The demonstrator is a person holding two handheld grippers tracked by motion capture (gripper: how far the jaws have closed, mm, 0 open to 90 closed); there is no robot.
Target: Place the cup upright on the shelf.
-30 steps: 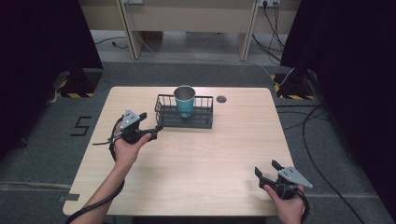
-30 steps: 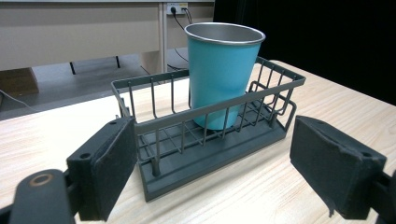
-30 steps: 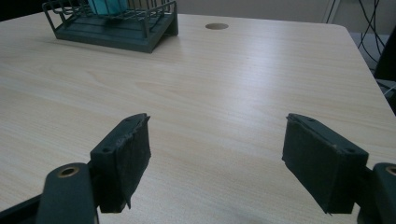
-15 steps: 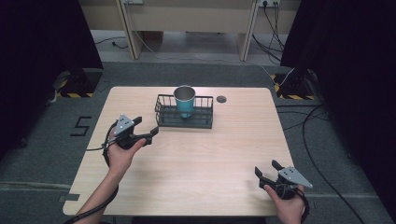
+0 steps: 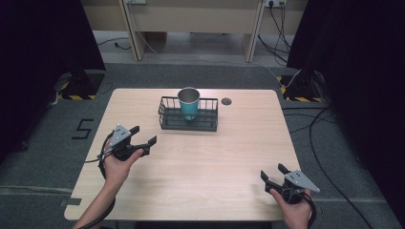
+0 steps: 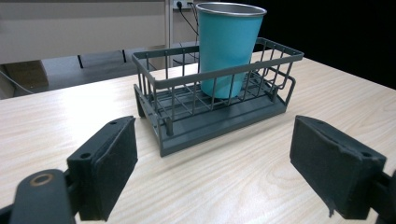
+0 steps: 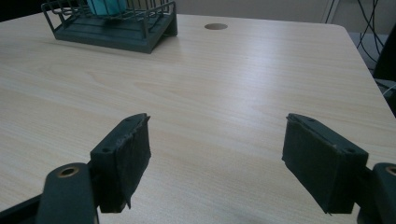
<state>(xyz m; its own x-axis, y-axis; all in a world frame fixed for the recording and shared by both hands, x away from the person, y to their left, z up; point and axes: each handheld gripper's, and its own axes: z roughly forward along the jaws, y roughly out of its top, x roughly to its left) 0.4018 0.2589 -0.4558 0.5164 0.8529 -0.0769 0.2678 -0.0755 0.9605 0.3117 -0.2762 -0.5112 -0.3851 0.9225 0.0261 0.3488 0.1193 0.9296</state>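
Hovering over the pale wooden table at its left side, the left gripper has its jaws spread wide and empty, aimed at the dark wire basket where a teal metal cup stands upright. Apparently an approach or pause; any pickup calls for closing in on cup or basket. Near the front right corner, the right gripper is likewise wide apart, holding nothing.

desk: light wood-grain top, rounded corners, sits on grey carpet
cable hole: small dark round one near the far edge, just right of the basket
wire basket: dark grey, stands straight on the desk toward the far side, about mid-width
rest of the top: just bare wood, nothing else lying on it
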